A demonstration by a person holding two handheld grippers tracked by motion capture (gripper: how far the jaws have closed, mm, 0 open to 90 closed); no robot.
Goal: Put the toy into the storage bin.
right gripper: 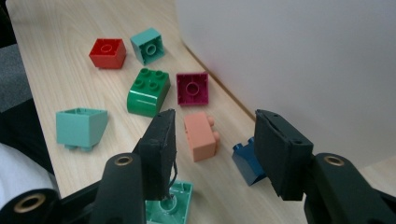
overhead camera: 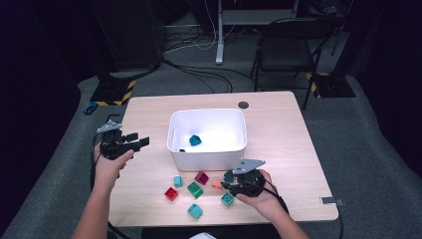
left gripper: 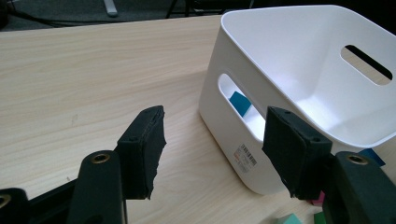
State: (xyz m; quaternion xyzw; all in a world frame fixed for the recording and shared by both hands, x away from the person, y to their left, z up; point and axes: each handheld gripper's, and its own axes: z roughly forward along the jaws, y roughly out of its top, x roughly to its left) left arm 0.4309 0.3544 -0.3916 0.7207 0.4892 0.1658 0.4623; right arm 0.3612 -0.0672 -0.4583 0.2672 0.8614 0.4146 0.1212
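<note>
1. Bricks lie scattered along the near edge of the surface [overhead camera: 149, 169]: a light teal one [overhead camera: 194, 210] nearest, then a teal-green one [overhead camera: 227, 199], a red one [overhead camera: 171, 193] and a green one [overhead camera: 194, 189].
2. Right claw [right gripper: 212, 154] hangs over the right end of that cluster with its jaws apart and nothing pressed between them. In the right gripper view an orange brick [right gripper: 201, 136] lies on its side in the gap, and a dark blue brick [right gripper: 247, 161] sits just beside the right-hand jaw.
3. Risk, as I judge it: the orange brick and the dark blue one lie close together, so a closing jaw could catch both or nudge the blue one against the bin wall. The teal-green brick [right gripper: 170, 200] under the left-hand jaw could be struck and knocked aside if the claw comes down.
4. Magenta brick [overhead camera: 201, 177] and a small light blue brick [overhead camera: 177, 181] lie a little farther, near the bin's front wall.
5. White bin [overhead camera: 171, 139] stands mid-surface and holds one blue brick [overhead camera: 195, 140].
6. Left claw [overhead camera: 137, 141] waits to the left of the bin, jaws apart and empty; in the left gripper view its right jaw is near the bin's corner, so a careless swing could shove the bin.
</note>
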